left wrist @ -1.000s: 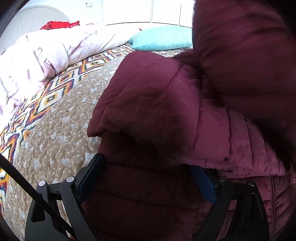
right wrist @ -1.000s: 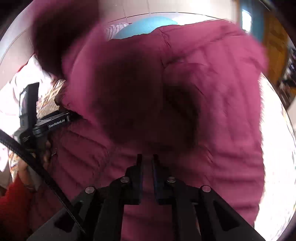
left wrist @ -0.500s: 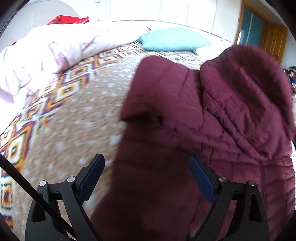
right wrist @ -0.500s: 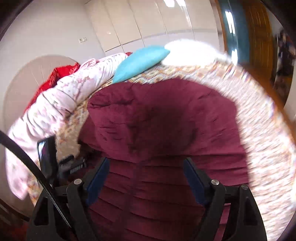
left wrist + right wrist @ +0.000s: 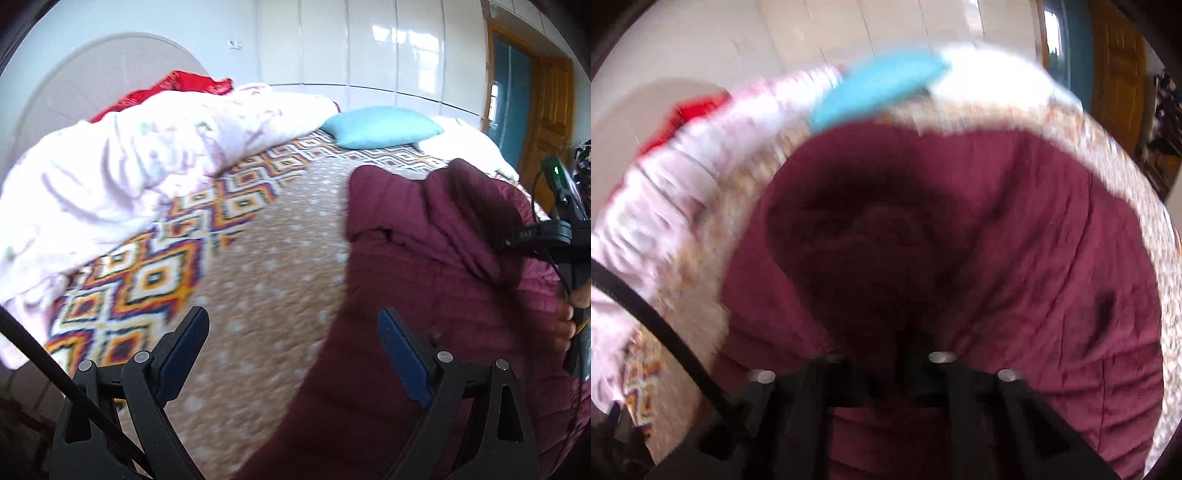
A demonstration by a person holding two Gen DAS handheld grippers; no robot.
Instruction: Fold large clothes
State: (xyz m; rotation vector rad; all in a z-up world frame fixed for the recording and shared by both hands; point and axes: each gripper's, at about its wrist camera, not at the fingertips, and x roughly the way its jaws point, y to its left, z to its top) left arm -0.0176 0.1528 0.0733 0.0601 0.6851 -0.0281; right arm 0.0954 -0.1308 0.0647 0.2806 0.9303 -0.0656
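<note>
A maroon quilted puffer jacket (image 5: 436,266) lies on the patterned bedspread (image 5: 266,258), its top part folded over its body. My left gripper (image 5: 291,343) is open and empty, above the bedspread at the jacket's left edge. In the blurred right wrist view the jacket (image 5: 1015,229) fills the middle. My right gripper (image 5: 886,350) sits low over it with its fingers close together on a bunch of jacket fabric. The right gripper's body (image 5: 554,236) also shows at the right edge of the left wrist view.
A pale pink duvet (image 5: 122,173) is heaped along the bed's left side, with a red cloth (image 5: 177,83) behind it. A turquoise pillow (image 5: 380,127) and a white pillow (image 5: 469,144) lie at the head. A wooden door (image 5: 550,122) stands at the right.
My left gripper has pulled back and left, off the jacket, staying open. My right gripper dropped the lifted part, opened, and now has closed low on the jacket.
</note>
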